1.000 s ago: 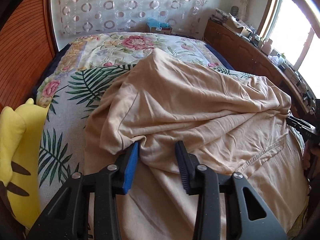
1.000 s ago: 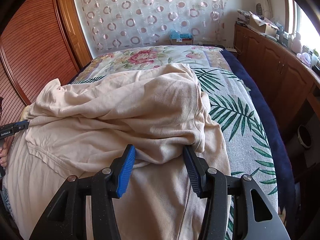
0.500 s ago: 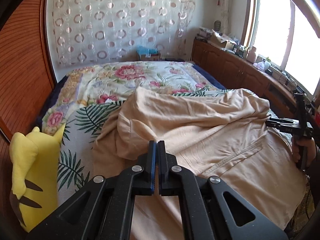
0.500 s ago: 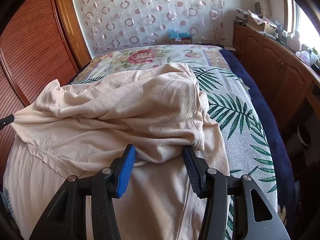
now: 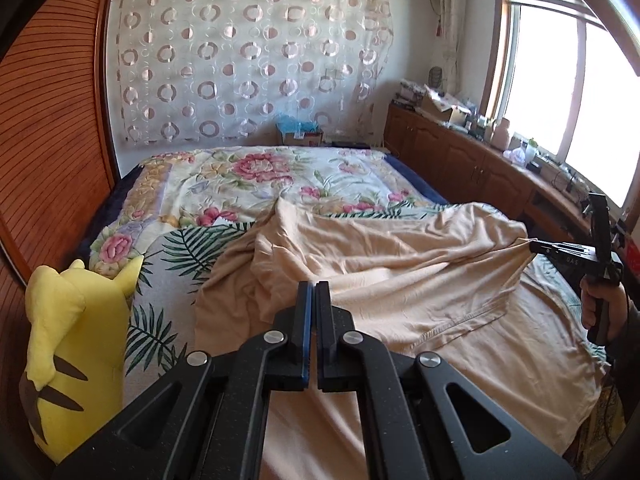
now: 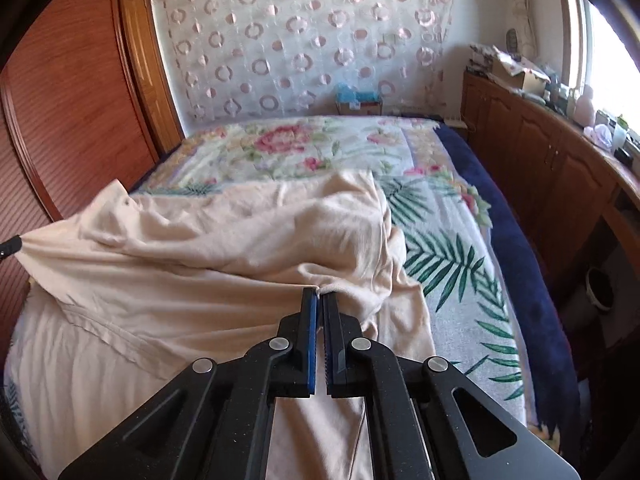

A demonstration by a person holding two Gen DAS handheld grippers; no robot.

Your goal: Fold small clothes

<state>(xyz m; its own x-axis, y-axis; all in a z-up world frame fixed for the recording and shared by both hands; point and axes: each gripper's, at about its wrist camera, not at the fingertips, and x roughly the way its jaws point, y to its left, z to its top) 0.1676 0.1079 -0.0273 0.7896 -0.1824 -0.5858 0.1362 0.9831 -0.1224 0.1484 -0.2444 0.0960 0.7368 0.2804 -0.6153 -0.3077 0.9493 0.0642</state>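
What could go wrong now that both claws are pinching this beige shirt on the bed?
1. The right claw holds only a thin pinch at the beige shirt's fold edge; it could slip as the cloth is lifted.
2. The shirt is stretched taut between the right claw and the left claw, so uneven pulling may skew the fold.
3. Loose, bunched fabric in the middle could drag along and wrinkle on the floral bedspread.

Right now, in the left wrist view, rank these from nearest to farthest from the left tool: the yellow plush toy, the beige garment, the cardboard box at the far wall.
1. beige garment: pinched in the left tool itself.
2. yellow plush toy: low on the left, beside the bed.
3. cardboard box: past the bed's far end, under the curtain.
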